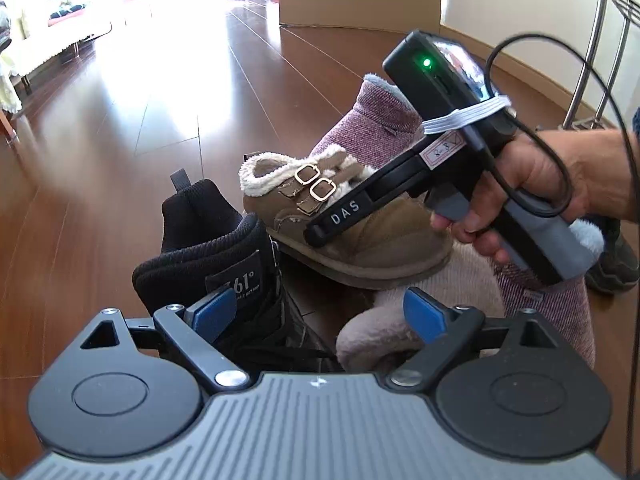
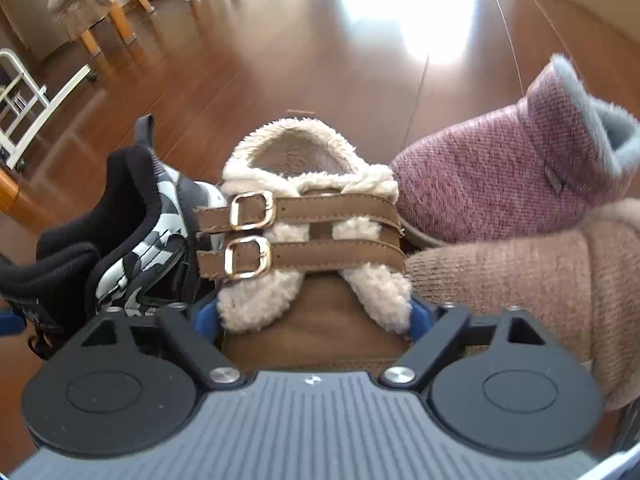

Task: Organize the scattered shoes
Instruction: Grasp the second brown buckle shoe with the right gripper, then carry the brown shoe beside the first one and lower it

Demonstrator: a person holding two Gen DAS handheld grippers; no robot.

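The brown fleece-lined shoe point(image 2: 312, 264), with two buckled straps, lies on the wooden floor point(image 2: 280, 60) in a tight cluster of footwear. The right claw point(image 2: 314, 318) straddles its toe end; its blue fingers point(image 2: 418, 316) sit against the fleece on either side, but whether they press on it cannot be told. A black high-top sneaker point(image 2: 132, 232) with white camouflage panels crowds the shoe on one side, touching the strap ends. A mauve knit slipper boot point(image 2: 512, 176) and a beige knit slipper point(image 2: 520, 280) press in on the other. The left claw point(image 1: 320, 314) hangs apart over the sneaker and the beige slipper, with nothing between its fingers. A person's hand point(image 1: 536, 184) holds the right claw's handle.
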